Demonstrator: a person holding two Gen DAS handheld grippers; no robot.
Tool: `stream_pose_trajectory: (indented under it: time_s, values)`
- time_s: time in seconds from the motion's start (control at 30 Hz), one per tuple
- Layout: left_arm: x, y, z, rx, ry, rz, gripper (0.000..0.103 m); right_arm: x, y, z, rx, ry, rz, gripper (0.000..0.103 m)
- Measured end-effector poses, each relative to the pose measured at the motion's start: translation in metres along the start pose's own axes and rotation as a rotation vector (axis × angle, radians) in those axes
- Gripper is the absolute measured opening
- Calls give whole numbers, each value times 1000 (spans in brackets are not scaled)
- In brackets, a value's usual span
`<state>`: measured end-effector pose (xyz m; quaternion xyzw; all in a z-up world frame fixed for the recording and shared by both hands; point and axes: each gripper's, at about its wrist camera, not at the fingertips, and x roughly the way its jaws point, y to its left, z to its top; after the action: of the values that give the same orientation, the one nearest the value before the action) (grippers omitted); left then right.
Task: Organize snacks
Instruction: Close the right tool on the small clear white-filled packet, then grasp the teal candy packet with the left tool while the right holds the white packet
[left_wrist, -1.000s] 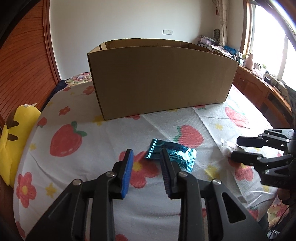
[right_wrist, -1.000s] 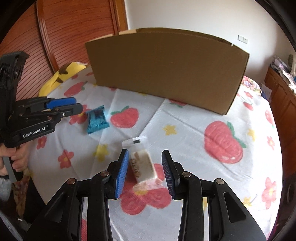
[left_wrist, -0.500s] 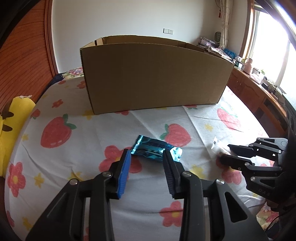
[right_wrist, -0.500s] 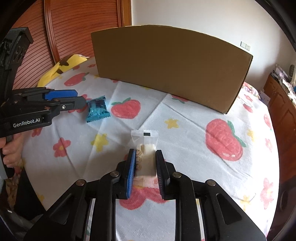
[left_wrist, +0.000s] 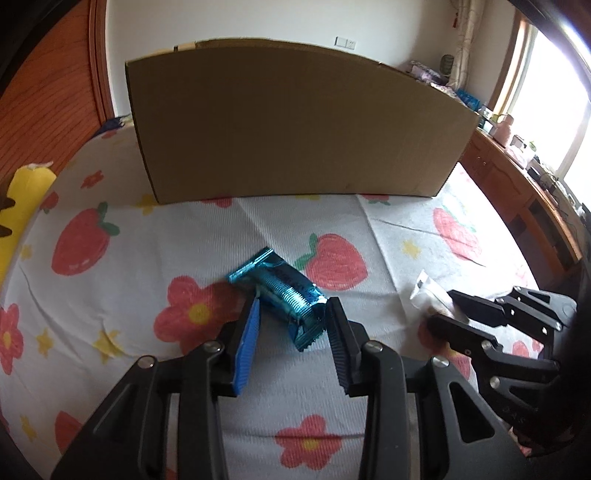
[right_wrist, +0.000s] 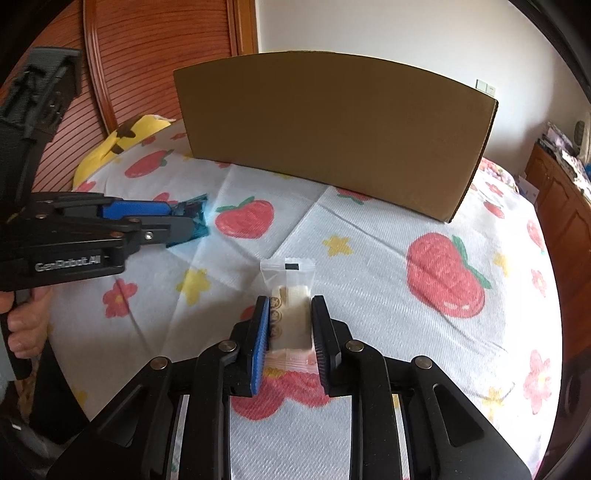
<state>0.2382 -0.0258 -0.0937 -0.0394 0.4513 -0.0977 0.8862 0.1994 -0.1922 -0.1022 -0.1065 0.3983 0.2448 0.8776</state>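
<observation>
The right gripper (right_wrist: 288, 325) clamps the white snack (right_wrist: 290, 314) for boxing; the left gripper (left_wrist: 291, 328), jaws wide, straddles the blue snack (left_wrist: 282, 291).

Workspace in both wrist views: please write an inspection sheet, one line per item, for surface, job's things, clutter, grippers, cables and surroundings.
Surface: tablecloth with strawberries and flowers, lightly creased.
Job's things: blue snack packet lies on the cloth; white snack packet is clamped; cardboard box stands behind, inside hidden.
Clutter: yellow plush toy at the far left edge.
Grippers: left gripper open, fingers on either side of the blue snack packet; right gripper shut on the white snack packet.
Cables: nothing seen.
Surroundings: wooden panel wall, window, cluttered wooden counter.
</observation>
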Motion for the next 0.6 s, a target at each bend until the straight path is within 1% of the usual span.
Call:
stream_pose_trajectory:
  time_s: [0.2,0.33,0.4,0.6]
  values:
    - [4,0,4,0,-9,25,40,-1,-2,-1,8,-5,9,21]
    - [7,-6,1,36,-16,27,52,-2,-4,-1,15,-8,18,21]
    - [7,-10,1,47,-12,22,63,-2,-4,-2,16,-9,23,21]
    - [9,-8,6,9,4,12,64,-5,-5,-3,17,-16,33,21]
